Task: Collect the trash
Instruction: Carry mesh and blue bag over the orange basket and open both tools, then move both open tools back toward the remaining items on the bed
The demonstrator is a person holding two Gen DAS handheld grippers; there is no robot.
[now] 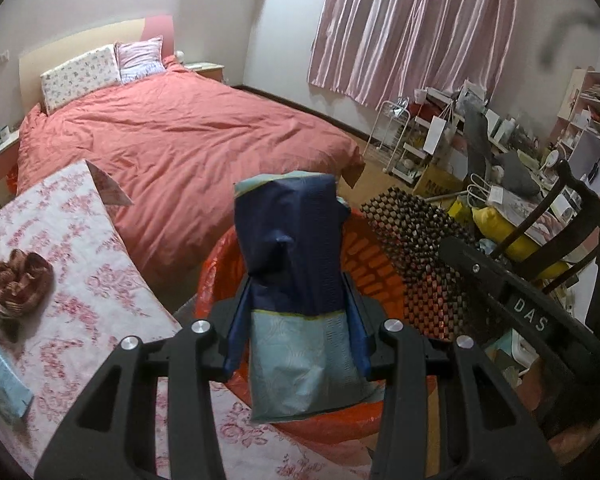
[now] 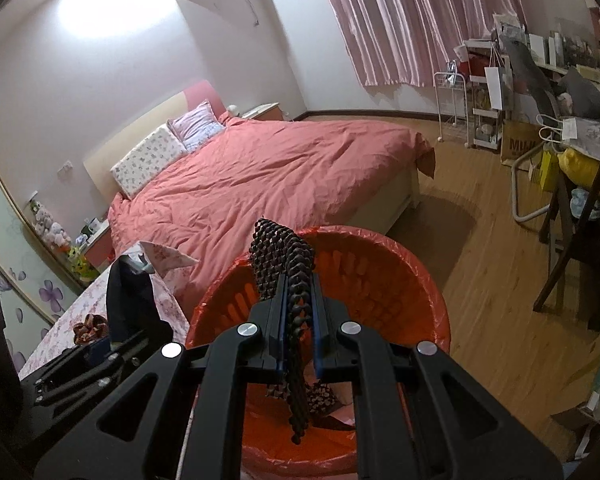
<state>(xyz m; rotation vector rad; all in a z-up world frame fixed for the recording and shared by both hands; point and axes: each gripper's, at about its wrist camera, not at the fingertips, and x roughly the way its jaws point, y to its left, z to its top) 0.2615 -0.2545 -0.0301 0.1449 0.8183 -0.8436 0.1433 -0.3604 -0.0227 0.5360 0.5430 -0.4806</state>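
Note:
My left gripper (image 1: 298, 312) is shut on a dark blue and light blue paper bag (image 1: 296, 264) and holds it upright over the orange-lined trash bin (image 1: 372, 268). My right gripper (image 2: 298, 312) is shut on a brown honeycomb packing paper sheet (image 2: 284, 252), which hangs down into the same bin (image 2: 380, 272); that sheet also shows in the left wrist view (image 1: 412, 240). The left gripper and its bag appear at the left of the right wrist view (image 2: 128, 300). A crumpled brown wrapper (image 1: 20, 276) lies on the floral tablecloth (image 1: 80, 280).
A bed with a salmon duvet (image 1: 188, 140) stands behind the bin. A light blue item (image 1: 0, 376) lies at the table's left edge. A dark wooden chair (image 2: 580, 248) and cluttered shelves (image 1: 500, 128) stand to the right. Wooden floor (image 2: 480, 340) lies around the bin.

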